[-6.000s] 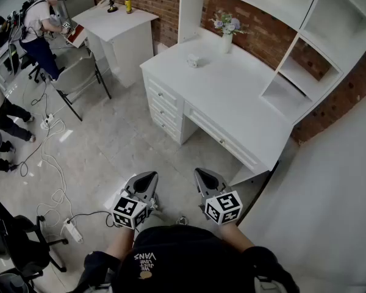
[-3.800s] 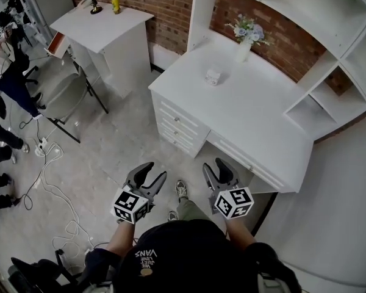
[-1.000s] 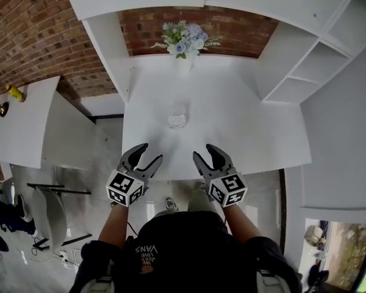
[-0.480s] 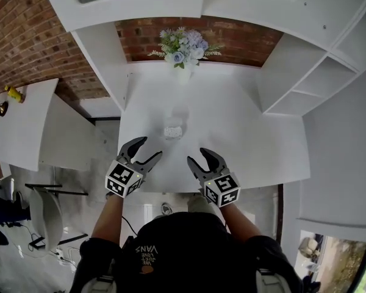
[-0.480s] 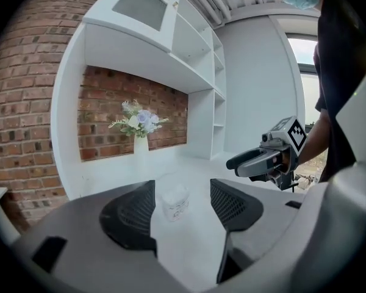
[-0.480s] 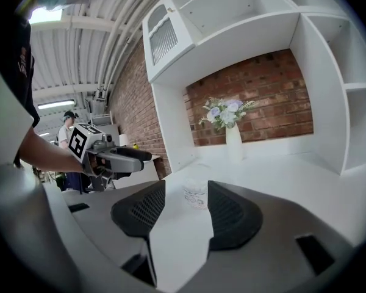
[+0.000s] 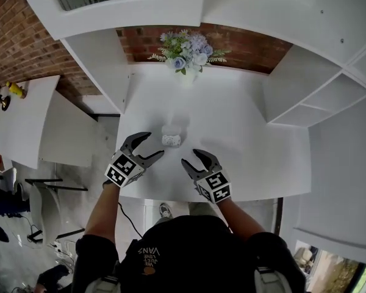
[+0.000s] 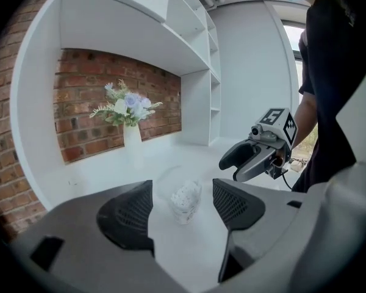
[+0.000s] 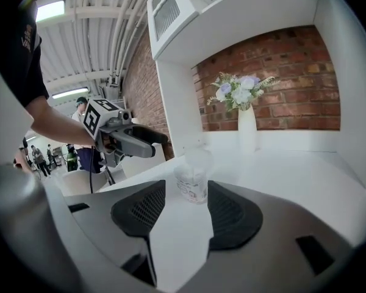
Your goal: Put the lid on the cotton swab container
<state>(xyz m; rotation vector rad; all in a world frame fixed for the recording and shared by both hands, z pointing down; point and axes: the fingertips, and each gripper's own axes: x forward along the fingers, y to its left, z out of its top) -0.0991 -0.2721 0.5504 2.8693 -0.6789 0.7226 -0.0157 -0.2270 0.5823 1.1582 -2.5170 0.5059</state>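
Observation:
A small clear cotton swab container stands open on the white desk, near its front edge. Just behind it lies a clear lid; it is faint. My left gripper hovers left of the container. Its jaws have just been opening, and nothing is between them. My right gripper is open and empty, a little nearer and to the right. Each gripper view shows the container ahead of the jaws, beyond the fingertips.
A white vase of flowers stands at the back of the desk against the brick wall. White shelf compartments rise at the right and a white panel at the left. A second white table stands further left.
Both grippers have moved forward from beyond the desk's front edge to either side of the container. The left jaws stand wider apart. Before that, the person walked up to the desk.

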